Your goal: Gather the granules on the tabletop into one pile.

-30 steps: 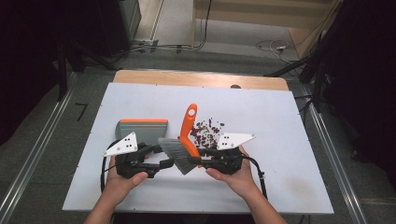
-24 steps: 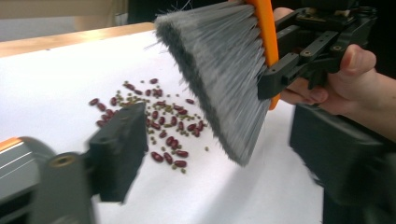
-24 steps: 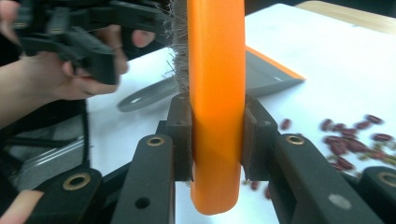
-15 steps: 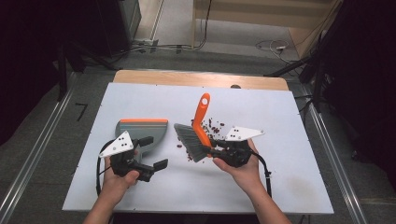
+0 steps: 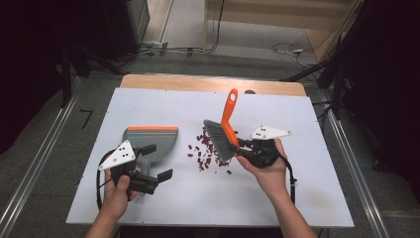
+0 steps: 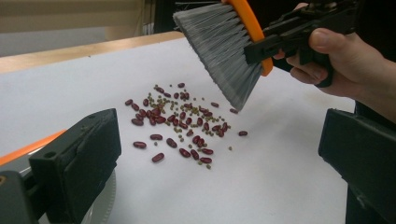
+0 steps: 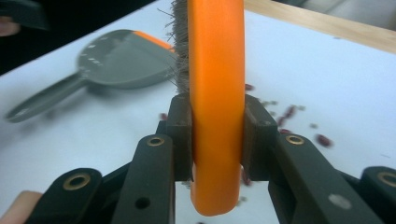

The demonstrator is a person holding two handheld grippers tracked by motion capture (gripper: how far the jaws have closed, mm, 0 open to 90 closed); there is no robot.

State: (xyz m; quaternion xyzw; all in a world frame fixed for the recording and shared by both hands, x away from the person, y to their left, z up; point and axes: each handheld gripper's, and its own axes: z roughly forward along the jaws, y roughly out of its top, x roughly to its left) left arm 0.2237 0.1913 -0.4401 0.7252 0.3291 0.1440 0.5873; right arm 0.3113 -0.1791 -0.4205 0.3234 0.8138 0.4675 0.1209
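Brush [image 5: 224, 133] lifted rightward, handle pointing away.

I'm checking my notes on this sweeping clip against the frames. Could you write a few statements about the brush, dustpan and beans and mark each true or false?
1. The right tool is shut on the brush. True.
2. The left tool grips the dustpan. False: its jaws are open and hold nothing.
3. The beans lie inside the dustpan. False: they are scattered on the table beside it.
4. The brush bristles are lifted off the table. True.
5. Small green bits are mixed among the red beans. True.
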